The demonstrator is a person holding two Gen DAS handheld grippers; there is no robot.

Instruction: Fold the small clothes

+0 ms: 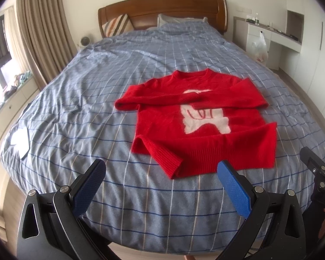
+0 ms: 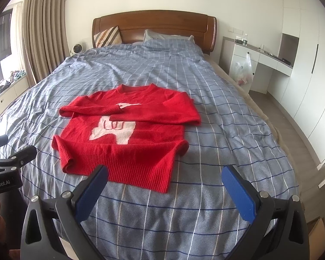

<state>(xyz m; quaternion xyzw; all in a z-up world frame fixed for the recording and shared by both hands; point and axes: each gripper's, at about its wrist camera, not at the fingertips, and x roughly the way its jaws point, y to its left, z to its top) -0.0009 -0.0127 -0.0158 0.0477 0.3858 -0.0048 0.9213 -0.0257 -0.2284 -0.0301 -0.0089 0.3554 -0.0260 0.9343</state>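
Note:
A small red sweater with a white animal figure lies flat on the blue checked bedspread, also in the right wrist view. Both sleeves are folded across the chest, and the hem corners are turned up. My left gripper is open and empty, just short of the sweater's near hem. My right gripper is open and empty, at the hem's right corner. Each gripper's body shows at the edge of the other's view.
A wooden headboard and pillows stand at the far end. Curtains and a window sill are on the left. A white desk with a plastic bag is on the right. A white item lies at the bed's left edge.

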